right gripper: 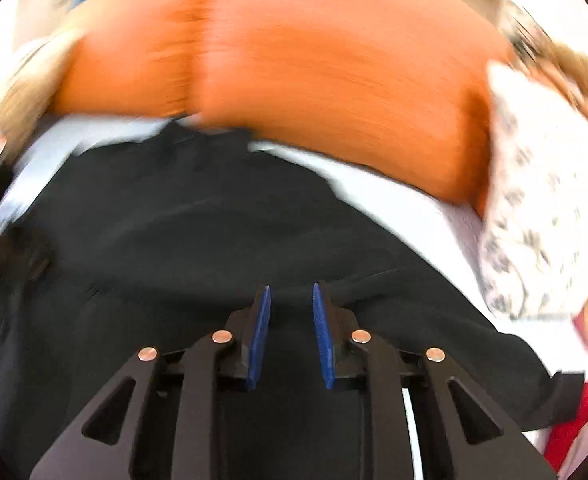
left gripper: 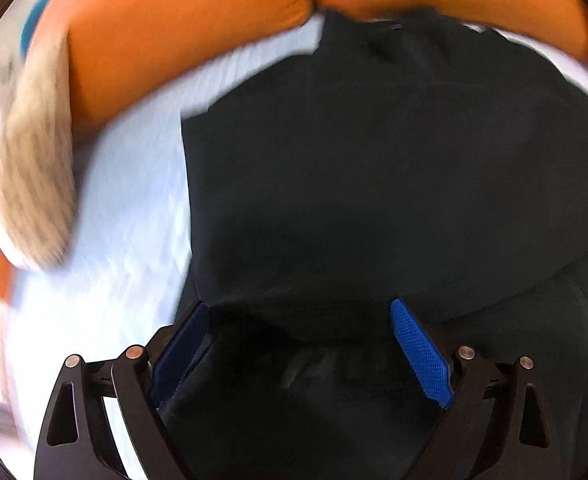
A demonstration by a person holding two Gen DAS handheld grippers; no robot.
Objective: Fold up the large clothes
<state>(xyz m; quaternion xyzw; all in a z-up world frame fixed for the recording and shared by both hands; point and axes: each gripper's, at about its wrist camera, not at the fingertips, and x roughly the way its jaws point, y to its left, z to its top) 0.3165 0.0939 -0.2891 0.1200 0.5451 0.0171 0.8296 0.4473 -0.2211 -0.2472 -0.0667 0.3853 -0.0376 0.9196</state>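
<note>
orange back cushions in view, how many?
2. Left cushion and right cushion stand side by side behind the black garment, meeting at a seam. More may sit outside the frame.

Open white sheet (left gripper: 126,208) runs down frame left of the dark garment (left gripper: 374,180). Orange cushions (left gripper: 182,32) wall off the top; striped pillow (left gripper: 34,184) blocks far left, patterned pillow (right gripper: 542,200) right.

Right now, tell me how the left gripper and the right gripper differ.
The left gripper has its jaws spread wide; the right gripper has them close together with a narrow gap. Dark cloth of the black garment bunches between the left's fingers; none shows between the right's. Both carry blue pads and hover over the garment.
</note>
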